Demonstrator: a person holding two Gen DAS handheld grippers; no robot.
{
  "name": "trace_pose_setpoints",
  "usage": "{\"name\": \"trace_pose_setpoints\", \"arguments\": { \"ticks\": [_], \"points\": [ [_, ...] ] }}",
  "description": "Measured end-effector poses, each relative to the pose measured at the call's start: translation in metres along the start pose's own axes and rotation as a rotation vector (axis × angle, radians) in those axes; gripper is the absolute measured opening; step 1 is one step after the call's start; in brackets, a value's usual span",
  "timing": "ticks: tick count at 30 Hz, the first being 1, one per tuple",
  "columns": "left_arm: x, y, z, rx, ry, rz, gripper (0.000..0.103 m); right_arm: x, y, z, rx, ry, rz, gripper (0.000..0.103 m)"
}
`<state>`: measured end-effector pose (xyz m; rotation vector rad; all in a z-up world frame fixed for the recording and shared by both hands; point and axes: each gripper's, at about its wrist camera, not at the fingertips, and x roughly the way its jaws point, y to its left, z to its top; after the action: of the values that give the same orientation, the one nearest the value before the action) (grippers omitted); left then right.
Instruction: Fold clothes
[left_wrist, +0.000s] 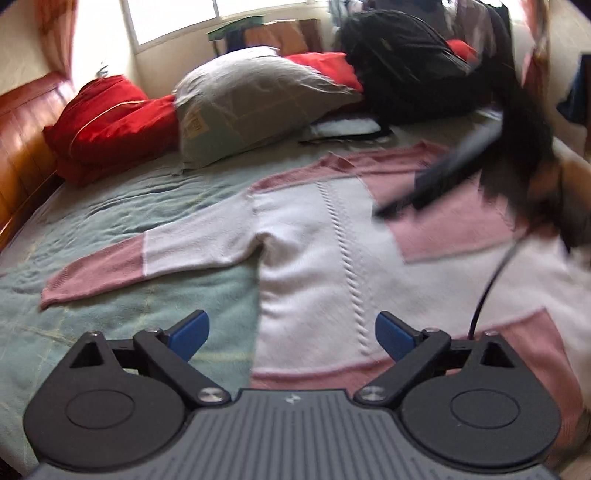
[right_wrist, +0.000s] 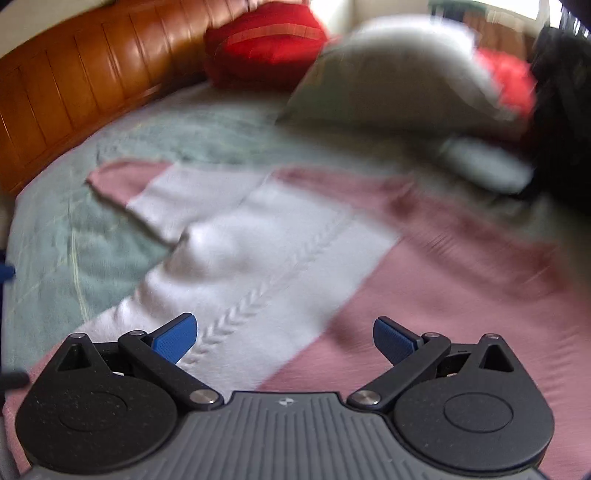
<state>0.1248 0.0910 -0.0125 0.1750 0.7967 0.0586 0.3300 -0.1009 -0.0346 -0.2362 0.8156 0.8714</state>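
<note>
Knitwear, a pink-and-white cable-knit sweater (left_wrist: 317, 236), lay flat on the green bedspread (left_wrist: 122, 206) so folds could start; 1 sleeve already crossed its chest. The left gripper (left_wrist: 291, 328) hung released above the hem. In the right view, the right gripper (right_wrist: 285, 338) hovered, spread and empty, over the sweater's body.

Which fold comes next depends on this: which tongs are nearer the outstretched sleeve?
Left. The left tongs hover by the sweater's hem, below that sleeve; the right tongs sit farther across, over the pink folded part.

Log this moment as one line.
task: fold clothes | left gripper: open | right gripper: open | sweater: flat on bed, one sleeve folded in
</note>
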Motion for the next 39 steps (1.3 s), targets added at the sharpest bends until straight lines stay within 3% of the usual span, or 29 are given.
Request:
{"name": "trace_pose_setpoints", "arguments": {
  "ticks": [5, 9, 14, 20, 25, 28, 32, 39],
  "points": [
    [0.009, -0.037, -0.016, 0.118, 0.028, -0.007, 0.099, -0.079, -0.028, -0.017, -0.013, -0.084, -0.045, 0.103],
    [0.015, -0.061, -0.038, 0.109, 0.065, -0.001, 0.099, -0.109, -0.041, -0.073, 0.016, -0.066, -0.061, 0.103],
    [0.007, -0.080, -0.065, 0.062, 0.059, 0.009, 0.099, -0.125, -0.032, -0.147, 0.073, -0.066, -0.026, 0.103],
    [-0.020, -0.082, -0.080, -0.015, 0.044, 0.063, 0.099, -0.121, -0.001, -0.204, -0.014, -0.010, -0.157, 0.103],
    [-0.044, -0.093, -0.083, -0.019, -0.019, 0.052, 0.099, -0.153, 0.011, -0.224, 0.033, -0.079, -0.169, 0.103],
    [-0.047, -0.104, -0.084, 0.005, -0.035, 0.043, 0.099, -0.172, 0.010, -0.236, 0.092, -0.120, -0.255, 0.103],
    [-0.048, -0.118, -0.088, 0.023, -0.040, 0.026, 0.099, -0.166, 0.013, -0.258, 0.088, -0.052, -0.345, 0.103],
    [-0.057, -0.127, -0.096, 0.017, -0.055, 0.015, 0.099, -0.177, 0.038, -0.290, 0.082, -0.031, -0.334, 0.103]
  ]
}}
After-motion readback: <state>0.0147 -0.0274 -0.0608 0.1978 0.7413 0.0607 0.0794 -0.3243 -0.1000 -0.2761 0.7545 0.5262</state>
